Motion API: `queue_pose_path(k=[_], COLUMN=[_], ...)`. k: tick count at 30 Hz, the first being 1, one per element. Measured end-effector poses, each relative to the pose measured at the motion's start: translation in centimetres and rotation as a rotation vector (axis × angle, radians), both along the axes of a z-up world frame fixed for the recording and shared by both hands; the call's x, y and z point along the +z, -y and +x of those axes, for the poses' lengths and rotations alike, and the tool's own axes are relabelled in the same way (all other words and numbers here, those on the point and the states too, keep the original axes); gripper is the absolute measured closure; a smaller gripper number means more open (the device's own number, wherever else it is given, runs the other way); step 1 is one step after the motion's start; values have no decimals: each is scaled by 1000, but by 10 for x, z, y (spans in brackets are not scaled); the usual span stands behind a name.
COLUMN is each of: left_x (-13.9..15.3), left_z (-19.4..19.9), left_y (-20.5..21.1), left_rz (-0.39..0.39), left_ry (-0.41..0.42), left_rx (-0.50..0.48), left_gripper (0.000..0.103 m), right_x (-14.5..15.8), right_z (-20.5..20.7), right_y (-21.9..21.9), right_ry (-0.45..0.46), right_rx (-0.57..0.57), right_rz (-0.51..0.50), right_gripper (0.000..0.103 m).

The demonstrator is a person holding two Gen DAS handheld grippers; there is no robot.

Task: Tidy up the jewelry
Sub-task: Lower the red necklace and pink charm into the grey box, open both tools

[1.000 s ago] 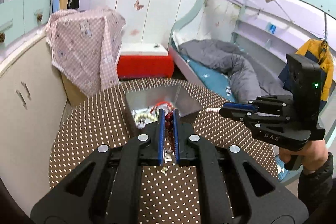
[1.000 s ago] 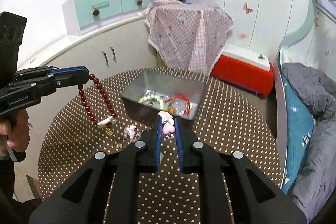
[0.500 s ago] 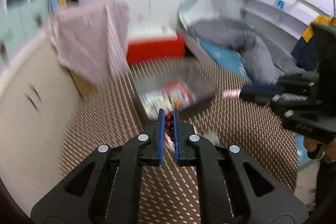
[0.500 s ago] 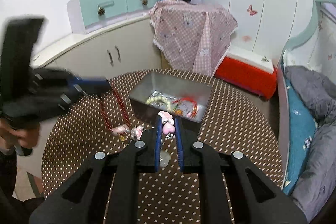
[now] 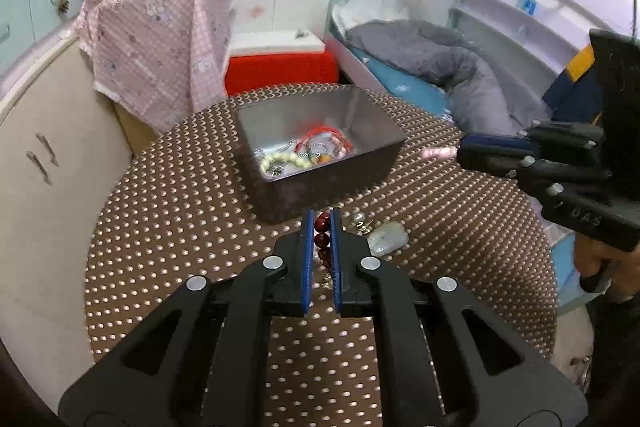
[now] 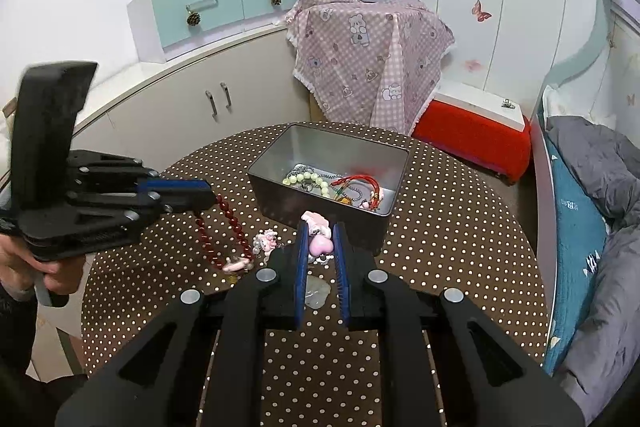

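My left gripper (image 5: pixel 321 223) is shut on a dark red bead bracelet (image 5: pixel 322 233). In the right wrist view that bracelet (image 6: pixel 218 227) hangs from the left gripper (image 6: pixel 208 197), and its pink end lies on the dotted table (image 6: pixel 132 279). My right gripper (image 6: pixel 320 235) is shut on a pink heart charm (image 6: pixel 319 246); in the left wrist view the charm (image 5: pixel 438 151) pokes out of that gripper (image 5: pixel 460 153). Just beyond both stands a grey metal box (image 6: pixel 276 199) that holds a pale green bead bracelet (image 6: pixel 308 181) and red cords (image 6: pixel 360 183).
Loose pieces lie on the table in front of the box: a pale translucent stone (image 5: pixel 388 239), a small silver piece (image 5: pixel 357 218) and a pink charm (image 6: pixel 267 239). A cabinet (image 6: pixel 180 115), a pink cloth (image 6: pixel 372 55), a red cooler (image 6: pixel 472 139) and a bed (image 6: pixel 592 207) ring the table.
My left gripper has sunk toward the table, so the red bracelet's lower end now rests on it. The right gripper has kept still with the heart charm.
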State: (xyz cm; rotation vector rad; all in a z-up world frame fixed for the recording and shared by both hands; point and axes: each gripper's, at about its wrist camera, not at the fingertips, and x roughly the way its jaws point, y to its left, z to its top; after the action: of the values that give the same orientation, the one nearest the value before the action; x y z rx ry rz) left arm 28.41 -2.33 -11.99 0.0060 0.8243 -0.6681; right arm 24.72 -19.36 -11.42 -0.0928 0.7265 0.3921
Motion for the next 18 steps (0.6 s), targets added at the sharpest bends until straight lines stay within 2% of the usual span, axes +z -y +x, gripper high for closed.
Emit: queue_pose_path(k=[1,2,3,4,6,7,8,10,11,13,18], left_x=[-3,-4,-9,-15,-21,-21,-21,-17,-14,-3,25], left_z=[2,2,-3,-4,3,0,-1,0,-1,-6,-9], left_y=[-7,-7,5,11,-1,3,4,-4,-5,-5,-6], left_rz=[-108,-103,108,190,11,89,129,42,36,74,64], left_ry=[-59,-65,31,56,-66,-21,8,-25,-14,40,107], left_rx=[-29,-13,45,46,8,27,32,21,23,29,30], left_gripper=[95,95,95,95,95,95,95,95,95,95,95], right_x=[0,-1,-2,-3,-4,-4,-4,-3,-3,-1,7], right_z=[0,-1,-1,-1,-1,-1,-1,-1,-1,-1,1], right_y=[0,0,0,0,0,0,1,1,1,1,1], right_ry=[0,-3,-7,-10,-14,-14,-14,-14,-13,-9,11], right_rx=[2,3,2,0,0,0,0,-2,-3,-3,-2], right_rz=[1,0,-1,0,2,1,4,4,1,5,10], right_gripper=[92,92,92,92,92,92,92,92,92,92,92])
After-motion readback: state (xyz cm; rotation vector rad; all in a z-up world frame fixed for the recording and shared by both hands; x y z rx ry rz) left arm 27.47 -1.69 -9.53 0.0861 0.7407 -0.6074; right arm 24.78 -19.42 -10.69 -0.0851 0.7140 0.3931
